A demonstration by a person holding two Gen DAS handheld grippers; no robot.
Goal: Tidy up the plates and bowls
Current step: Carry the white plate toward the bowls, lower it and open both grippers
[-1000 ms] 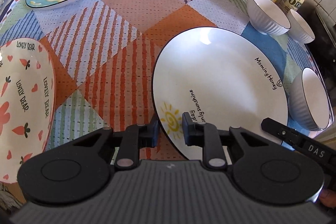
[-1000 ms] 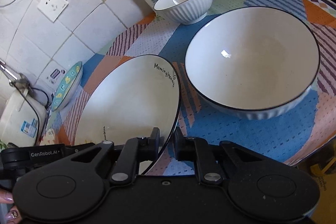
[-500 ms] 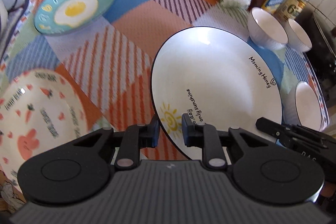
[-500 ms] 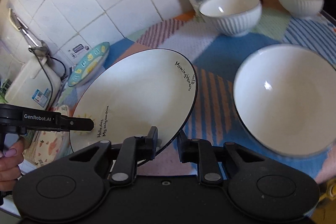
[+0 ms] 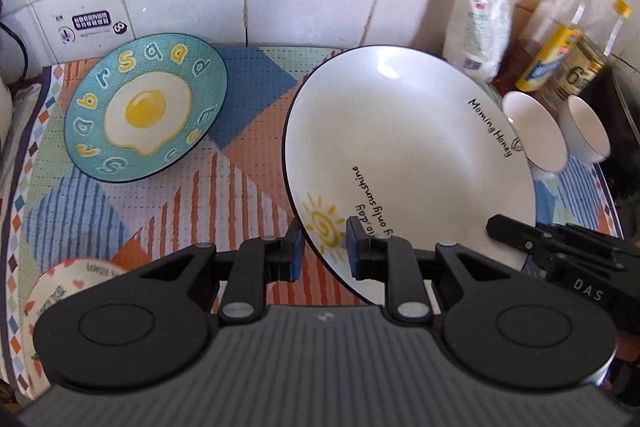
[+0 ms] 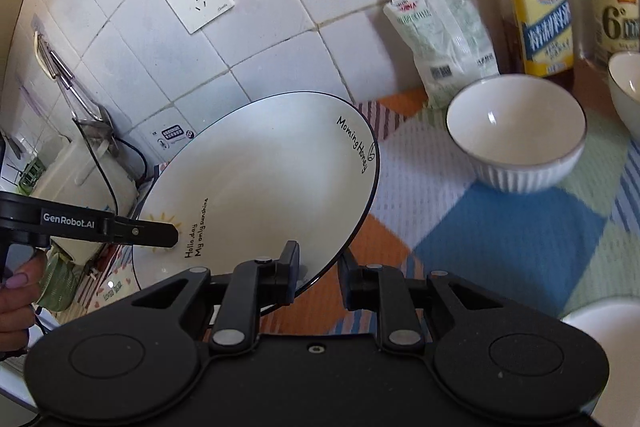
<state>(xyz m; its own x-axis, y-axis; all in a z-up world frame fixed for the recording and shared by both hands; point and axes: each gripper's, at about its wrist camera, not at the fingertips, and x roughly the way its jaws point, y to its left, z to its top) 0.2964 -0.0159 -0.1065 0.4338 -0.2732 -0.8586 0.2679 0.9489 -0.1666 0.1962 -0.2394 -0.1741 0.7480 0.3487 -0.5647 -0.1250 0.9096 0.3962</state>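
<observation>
You are holding the white sun plate (image 5: 408,163) in the air above the patterned table (image 5: 160,211), one hand-held gripper pinching each side of its rim, likely so it stays steady while you carry it toward a stack. The left hand-held gripper (image 5: 322,247) is clamping the rim by the sun drawing; the right hand-held gripper (image 6: 318,277) is clamping the opposite near edge. The plate is tilting, its face turning up toward you and its far edge rising toward the tiled wall. The egg plate (image 5: 146,113) is lying well apart to the left, and two white bowls (image 5: 534,131) are sitting to the right.
</observation>
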